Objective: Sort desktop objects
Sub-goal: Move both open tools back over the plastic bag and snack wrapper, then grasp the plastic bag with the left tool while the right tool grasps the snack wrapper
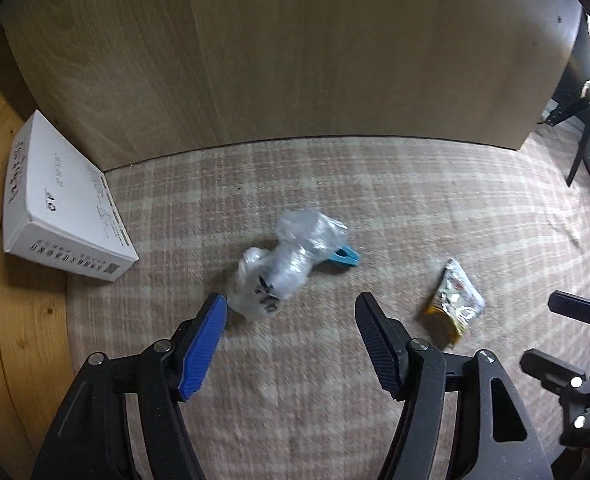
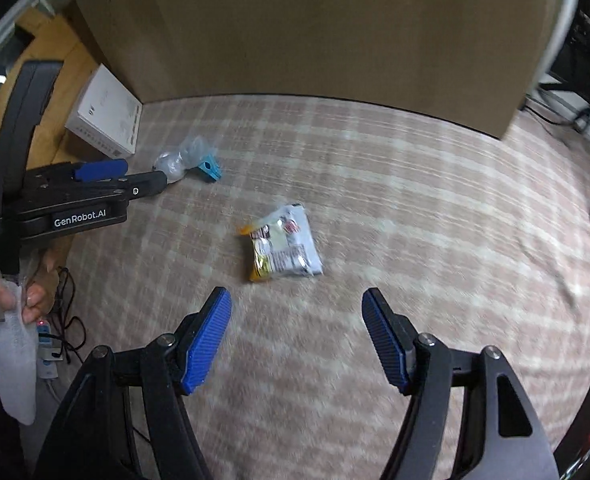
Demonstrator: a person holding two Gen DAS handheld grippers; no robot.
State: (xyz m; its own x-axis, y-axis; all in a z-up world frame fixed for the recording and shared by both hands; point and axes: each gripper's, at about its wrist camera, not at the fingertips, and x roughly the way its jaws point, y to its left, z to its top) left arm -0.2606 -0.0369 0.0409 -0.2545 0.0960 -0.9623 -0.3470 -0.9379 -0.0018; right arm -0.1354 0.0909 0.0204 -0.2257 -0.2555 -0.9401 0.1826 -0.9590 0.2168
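Note:
A crumpled clear plastic bag (image 1: 285,264) lies on the checked tablecloth (image 1: 375,208), with a light blue clip (image 1: 345,256) beside it. My left gripper (image 1: 291,308) is open and empty, just in front of the bag, its left pad near the bag's edge. A snack packet (image 1: 455,300), white and yellow, lies to the right. In the right wrist view the packet (image 2: 285,246) lies ahead of my open, empty right gripper (image 2: 297,300). The bag (image 2: 181,160) and clip (image 2: 210,169) show at the far left, by my left gripper (image 2: 147,178).
A white box (image 1: 61,204) stands at the cloth's left edge on bare wood; it also shows in the right wrist view (image 2: 105,114). A wooden panel (image 1: 275,52) rises behind the cloth. A power strip with cables (image 2: 51,344) lies below left. Chair legs (image 1: 579,152) stand at the right.

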